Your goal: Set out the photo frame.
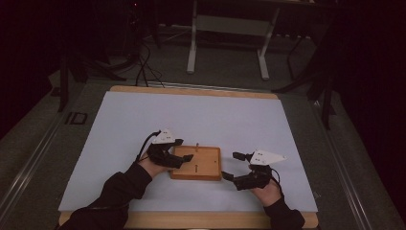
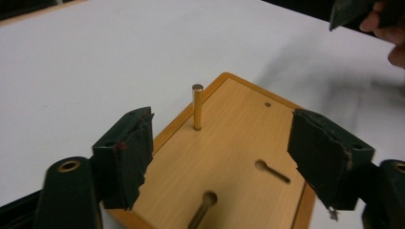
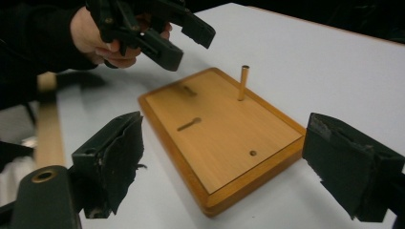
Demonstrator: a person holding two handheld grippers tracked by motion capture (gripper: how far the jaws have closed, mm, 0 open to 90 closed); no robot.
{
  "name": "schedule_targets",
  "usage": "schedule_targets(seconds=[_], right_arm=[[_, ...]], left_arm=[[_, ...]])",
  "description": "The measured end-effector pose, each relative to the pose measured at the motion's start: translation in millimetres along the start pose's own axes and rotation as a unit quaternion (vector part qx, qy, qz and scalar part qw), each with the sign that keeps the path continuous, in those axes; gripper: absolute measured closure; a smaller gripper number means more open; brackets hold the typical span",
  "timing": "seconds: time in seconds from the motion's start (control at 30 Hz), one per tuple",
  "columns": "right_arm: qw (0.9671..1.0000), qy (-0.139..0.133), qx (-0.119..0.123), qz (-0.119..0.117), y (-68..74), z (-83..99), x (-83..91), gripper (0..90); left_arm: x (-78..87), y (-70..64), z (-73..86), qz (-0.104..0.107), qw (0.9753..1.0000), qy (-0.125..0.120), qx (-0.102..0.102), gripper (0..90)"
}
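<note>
Upright at the far edge of the wooden board [image 1: 203, 164] mid-worktop, the brass pin [image 2: 197, 107] stands just ahead of the left gripper [image 1: 183, 151], both grippers' fingers wide open and empty, the right gripper [image 1: 232, 166] farther off.

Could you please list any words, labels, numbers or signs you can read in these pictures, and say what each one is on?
None can be read: the wooden board, its brass peg, the white table top and both grippers bear no print.
The dark plate on the floor left of the table is too small and dim to read.
</note>
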State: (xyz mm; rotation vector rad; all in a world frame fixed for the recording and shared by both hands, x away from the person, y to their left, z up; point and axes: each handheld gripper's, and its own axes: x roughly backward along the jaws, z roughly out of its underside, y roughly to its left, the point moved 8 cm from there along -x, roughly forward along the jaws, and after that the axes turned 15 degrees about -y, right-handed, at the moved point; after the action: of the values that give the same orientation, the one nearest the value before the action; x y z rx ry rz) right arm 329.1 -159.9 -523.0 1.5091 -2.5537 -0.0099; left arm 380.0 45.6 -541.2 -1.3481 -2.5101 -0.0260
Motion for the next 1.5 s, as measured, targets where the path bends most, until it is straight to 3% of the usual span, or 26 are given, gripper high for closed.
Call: schedule_targets(seconds=[0.37, 0.7, 0.77, 0.83, 1.2, 1.3, 1.37, 1.5], right_arm=[[0.9997, 0.002, -0.02, -0.011, 1.6, 3.5, 0.0, 12.6], [0.9995, 0.018, -0.017, -0.019, 3.0, 10.2, -2.3, 13.8], [0.9996, 0.019, -0.015, -0.017, 2.9, 10.5, -2.4, 13.8], [0.9995, 0.02, -0.016, -0.019, 3.1, 10.8, -2.6, 13.8], [0.9993, 0.029, -0.012, -0.02, 3.9, 13.6, -3.4, 14.0], [0.9993, 0.03, -0.013, -0.021, 4.0, 14.0, -3.8, 14.0], [0.9992, 0.033, -0.014, -0.02, 3.7, 14.8, -4.2, 14.0], [0.9992, 0.033, -0.012, -0.019, 3.4, 14.8, -4.1, 14.1]], left_arm=[[-28.9, 11.2, 4.8, -0.013, 0.9993, 0.036, 0.003, 44.3], [-43.9, 11.1, 4.5, -0.005, 0.9988, 0.048, -0.001, 60.4], [-45.5, 10.6, 4.5, -0.003, 0.9989, 0.048, 0.003, 61.3], [-47.4, 11.7, 4.9, -0.012, 0.9985, 0.054, -0.007, 63.2], [-49.6, 10.8, 4.7, -0.004, 0.9984, 0.055, -0.008, 72.8], [-49.7, 10.4, 6.0, -0.003, 0.998, 0.061, -0.018, 74.4], [-50.4, 10.3, 8.4, -0.004, 0.9966, 0.073, -0.04, 81.8], [-51.4, 9.1, 8.3, -0.002, 0.9967, 0.07, -0.04, 83.3]])
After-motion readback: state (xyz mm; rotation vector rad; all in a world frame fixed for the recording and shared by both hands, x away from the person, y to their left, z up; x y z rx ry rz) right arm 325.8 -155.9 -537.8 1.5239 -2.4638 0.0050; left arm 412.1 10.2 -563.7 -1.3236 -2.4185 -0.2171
